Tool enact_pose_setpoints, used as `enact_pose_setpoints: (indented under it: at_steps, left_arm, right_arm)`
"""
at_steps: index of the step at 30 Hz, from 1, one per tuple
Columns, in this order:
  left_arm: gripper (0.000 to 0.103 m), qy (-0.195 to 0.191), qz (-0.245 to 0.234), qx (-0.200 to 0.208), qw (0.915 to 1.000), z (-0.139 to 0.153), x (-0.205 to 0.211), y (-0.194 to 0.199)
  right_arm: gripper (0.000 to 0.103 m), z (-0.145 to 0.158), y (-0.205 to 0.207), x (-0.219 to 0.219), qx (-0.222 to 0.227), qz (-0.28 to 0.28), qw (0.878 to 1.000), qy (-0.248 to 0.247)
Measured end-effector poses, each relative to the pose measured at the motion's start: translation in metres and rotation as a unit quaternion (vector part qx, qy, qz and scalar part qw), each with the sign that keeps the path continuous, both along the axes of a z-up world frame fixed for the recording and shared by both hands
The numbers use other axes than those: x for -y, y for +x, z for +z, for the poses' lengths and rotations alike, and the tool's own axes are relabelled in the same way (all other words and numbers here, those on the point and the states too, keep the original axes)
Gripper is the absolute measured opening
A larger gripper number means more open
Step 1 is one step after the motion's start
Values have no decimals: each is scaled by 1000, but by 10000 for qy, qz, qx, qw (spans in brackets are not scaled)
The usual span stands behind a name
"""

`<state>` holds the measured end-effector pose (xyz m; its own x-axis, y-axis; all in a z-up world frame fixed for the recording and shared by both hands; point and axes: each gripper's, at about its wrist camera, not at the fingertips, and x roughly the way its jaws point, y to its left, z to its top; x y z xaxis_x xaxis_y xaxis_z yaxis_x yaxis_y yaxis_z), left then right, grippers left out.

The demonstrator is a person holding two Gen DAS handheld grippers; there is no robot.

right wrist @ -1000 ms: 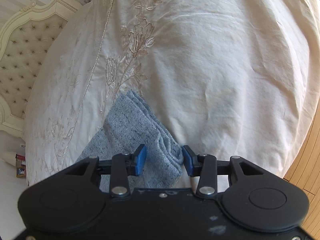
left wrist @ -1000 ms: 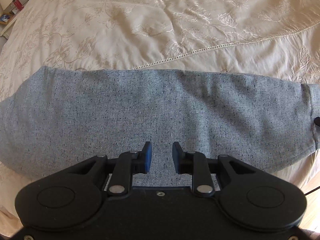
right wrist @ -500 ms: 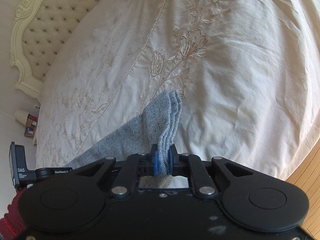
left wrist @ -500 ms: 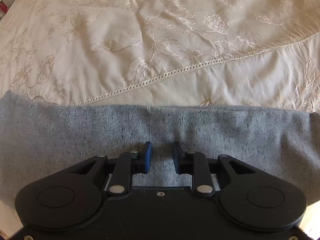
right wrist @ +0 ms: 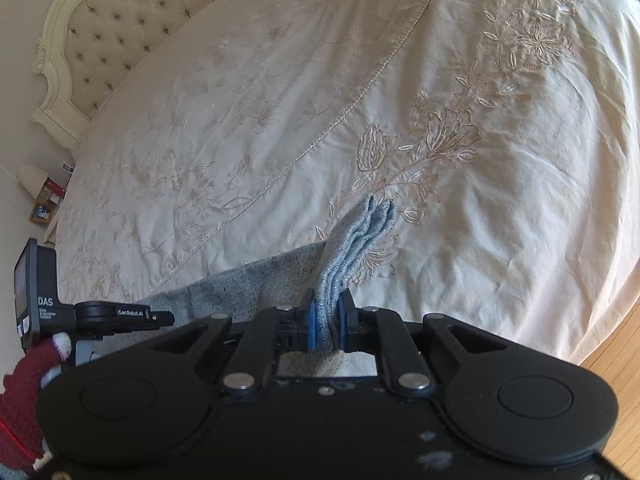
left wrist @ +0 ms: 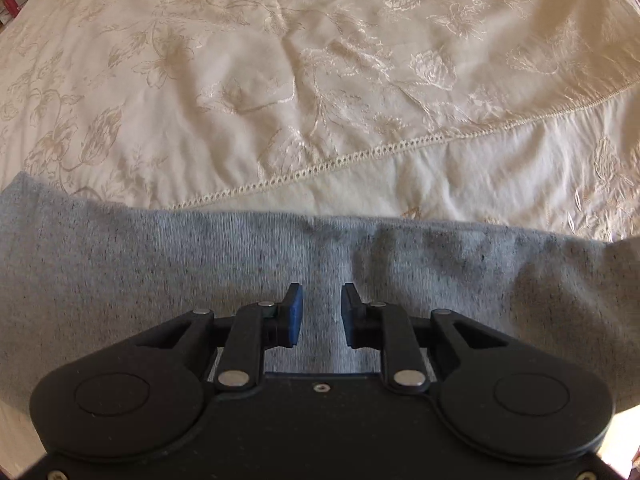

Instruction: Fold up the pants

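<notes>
Pinching the hem, hovering over the leg

My right gripper [right wrist: 327, 322] clamps the speckled grey knit pants [right wrist: 356, 236]; my left gripper [left wrist: 321, 312], jaws closing, grips nothing.

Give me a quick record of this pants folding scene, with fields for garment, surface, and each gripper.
garment: grey pants, lying across the bed, one end lifted
surface: cream embroidered bedspread
left gripper: jaws closing over the pants, pads not yet pressing the cloth
right gripper: shut on the bunched end of the pants
background: tufted headboard
</notes>
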<state>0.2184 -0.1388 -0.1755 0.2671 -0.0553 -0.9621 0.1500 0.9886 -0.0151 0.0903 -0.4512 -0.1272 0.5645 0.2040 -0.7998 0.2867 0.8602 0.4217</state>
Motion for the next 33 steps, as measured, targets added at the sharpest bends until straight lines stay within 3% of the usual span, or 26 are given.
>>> enact_pose_setpoints:
  at_steps: [5, 9, 16, 20, 26, 28, 30, 33]
  left_arm:
    - [29, 4, -535, -536, 9971, -39, 0, -15]
    - [29, -586, -234, -464, 9969, -23, -27, -9]
    - [29, -861, 268, -262, 9956, 0, -130, -5]
    - [29, -795, 760, -283, 9935, -1, -203, -7]
    - [29, -596, 1098, -304, 9917, -2, -279, -17]
    - [29, -550, 1073, -294, 9923, -4, -292, -20]
    - [29, -563, 1033, -300, 9926, -3, -301, -22]
    - [29, -607, 942, -312, 9932, -4, -308, -22]
  right_arm:
    - [12, 25, 7, -35, 136, 199, 9988, -418]
    - [12, 55, 14, -82, 373, 543, 9953, -713]
    - [12, 94, 26, -212, 939, 1514, 9801, -876]
    - [11, 71, 37, -305, 880, 2087, 9710, -765]
    - [11, -9, 50, -416, 448, 2725, 9561, -979]
    - [12, -28, 52, -437, 303, 2760, 9540, -1130]
    - [20, -41, 52, -449, 245, 2720, 9543, -1211]
    - [31, -45, 48, -449, 275, 2666, 9602, -784]
